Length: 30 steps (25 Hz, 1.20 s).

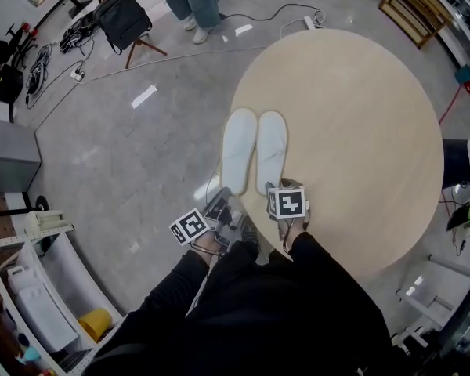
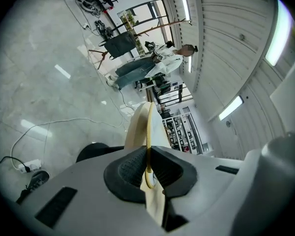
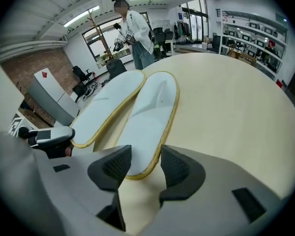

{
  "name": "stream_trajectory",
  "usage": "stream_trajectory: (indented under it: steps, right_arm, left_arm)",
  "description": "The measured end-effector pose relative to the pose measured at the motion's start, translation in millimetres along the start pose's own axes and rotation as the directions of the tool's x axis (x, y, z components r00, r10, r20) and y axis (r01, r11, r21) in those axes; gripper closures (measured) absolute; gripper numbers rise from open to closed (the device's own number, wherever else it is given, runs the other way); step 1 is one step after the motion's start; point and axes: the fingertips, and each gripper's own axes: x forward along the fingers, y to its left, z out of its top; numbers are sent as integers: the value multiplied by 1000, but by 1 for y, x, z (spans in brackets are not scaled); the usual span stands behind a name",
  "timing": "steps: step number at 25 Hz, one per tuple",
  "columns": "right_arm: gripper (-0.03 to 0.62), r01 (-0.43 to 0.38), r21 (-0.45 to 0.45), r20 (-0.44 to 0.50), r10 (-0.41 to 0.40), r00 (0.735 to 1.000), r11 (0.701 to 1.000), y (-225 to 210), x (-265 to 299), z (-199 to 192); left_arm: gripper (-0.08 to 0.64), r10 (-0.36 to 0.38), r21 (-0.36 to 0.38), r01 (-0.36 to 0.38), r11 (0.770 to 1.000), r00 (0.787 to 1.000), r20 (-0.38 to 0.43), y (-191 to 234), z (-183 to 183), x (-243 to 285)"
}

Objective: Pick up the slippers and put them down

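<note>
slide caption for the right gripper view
Right gripper, jaws open, at heel of white yellow-edged slipper on round beige table.

A lab or workshop hall, probably robotics; polished grey floor [image 1: 133, 163] strewn with cables [image 1: 66, 37] and a power strip [image 1: 312, 22]; metal shelving [image 3: 248, 31] stacked with gear; ceiling strip lights [image 2: 280, 33].

No text, label, brand or number can be read.

2 white, yellow-edged slippers [image 1: 271, 149] lie flat, side by side, at the round table's [image 1: 360, 116] edge.
</note>
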Motion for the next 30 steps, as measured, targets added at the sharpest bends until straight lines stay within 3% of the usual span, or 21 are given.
stream_trajectory:
  steps: [3,5,8,10,16,23,27,30]
  right_arm:
    - [425,-33,66,10,32,999,997,-2,-3,1]
    - [485,-95,175,39,90,995,980,-3,-3,1]
    - [534,-220,354,140,181,973,909,-3,-8,2]
    - [546,-290,416,212,219,953,862,-5,-16,5]
    - [572,-426,482,377,259,890,765,-17,-51,12]
    - [578,-544,482,494,299,816,687,-25,-82,22]
    - [578,-564,508,508,303,807,651,-29,-80,19]
    - [578,-590,535,532,302,791,605,-28,-82,15]
  left_arm:
    - [517,14,17,-13,1000,999,-53,5,-9,3]
    - [517,14,29,-12,1000,996,-90,5,-15,4]
    - [517,10,30,-6,1000,992,-124,5,-23,6]
    - [515,8,28,-4,1000,991,-132,4,-25,7]
    - [517,-62,-1,62,998,990,-124,-15,-19,8]
    - [517,-126,-31,123,992,984,-122,-38,-19,7]
    - [517,-140,-123,127,984,985,-100,-36,-30,14]
    - [516,-129,-170,114,979,988,-83,-32,-39,14]
